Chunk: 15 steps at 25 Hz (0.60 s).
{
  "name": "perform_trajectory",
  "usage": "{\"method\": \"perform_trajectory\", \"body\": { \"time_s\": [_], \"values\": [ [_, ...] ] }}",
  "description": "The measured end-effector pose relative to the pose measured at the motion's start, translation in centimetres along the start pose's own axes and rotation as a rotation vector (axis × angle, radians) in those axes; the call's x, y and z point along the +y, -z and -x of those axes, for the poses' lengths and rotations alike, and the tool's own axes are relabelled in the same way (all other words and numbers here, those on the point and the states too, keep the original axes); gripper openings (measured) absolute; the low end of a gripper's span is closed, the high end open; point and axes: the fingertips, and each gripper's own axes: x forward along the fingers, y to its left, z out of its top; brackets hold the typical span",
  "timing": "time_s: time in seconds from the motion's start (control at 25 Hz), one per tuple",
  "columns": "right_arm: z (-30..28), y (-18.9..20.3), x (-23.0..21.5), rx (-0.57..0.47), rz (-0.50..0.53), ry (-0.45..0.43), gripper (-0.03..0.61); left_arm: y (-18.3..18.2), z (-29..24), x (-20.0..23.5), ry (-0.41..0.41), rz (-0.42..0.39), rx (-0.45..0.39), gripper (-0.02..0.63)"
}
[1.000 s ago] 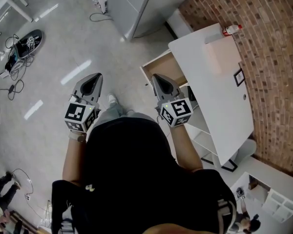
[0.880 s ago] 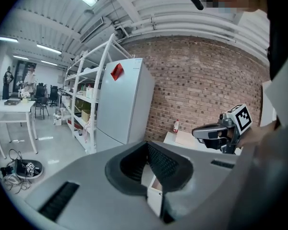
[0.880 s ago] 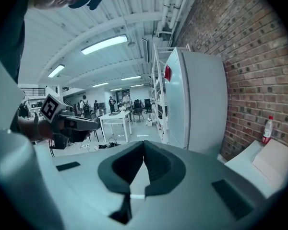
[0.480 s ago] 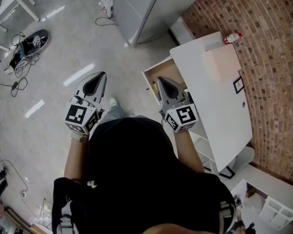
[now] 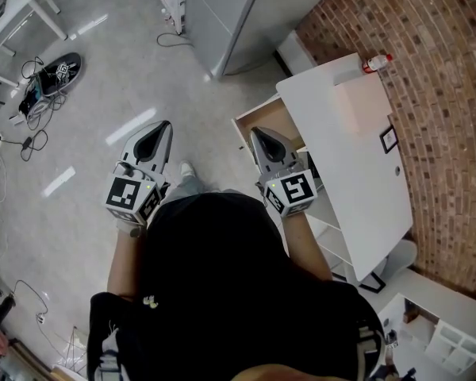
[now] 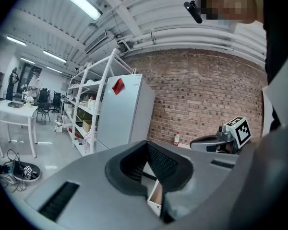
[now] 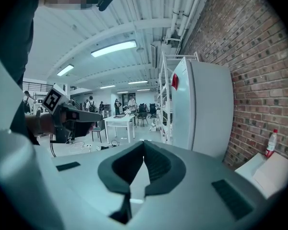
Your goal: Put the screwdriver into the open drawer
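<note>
Jaws of the left gripper (image 5: 160, 128) are pressed together at the tips with nothing between them. The jaws of the right gripper (image 5: 262, 136) are closed the same way and are also empty. Both grippers are held at waist height, side by side and well apart.

The open wooden-floored drawer (image 5: 268, 116) of the white flat-topped desk (image 5: 349, 145) lies just ahead of and below the right jaws. It is well to the right of the left jaws. The right gripper covers the near part of the drawer in the head view.

No view shows the screwdriver. The visible part of the drawer floor appears bare. The scene therefore fits two states:
- The screwdriver lies somewhere out of view and is yet to be collected.
- The screwdriver already lies in the covered part of the drawer.

Recommended practice in either state:
- Bring the full drawer interior into the head view to establish where the tool is.
- Keep the right jaws clear of the drawer's front edge and the desk top beside them.
</note>
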Motion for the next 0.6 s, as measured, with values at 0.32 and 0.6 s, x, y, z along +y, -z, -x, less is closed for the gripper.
{"method": "perform_trajectory", "body": {
  "time_s": [0.32, 0.6],
  "values": [
    [0.4, 0.4, -0.6, 0.005, 0.0, 0.005, 0.011, 0.2, -0.3, -1.0, 0.01, -0.016, 0.022, 0.005],
    [0.7, 0.1, -1.2, -0.003, 0.005, 0.01, 0.011, 0.2, -0.2, -1.4, 0.002, -0.031, 0.024, 0.005]
  ]
}}
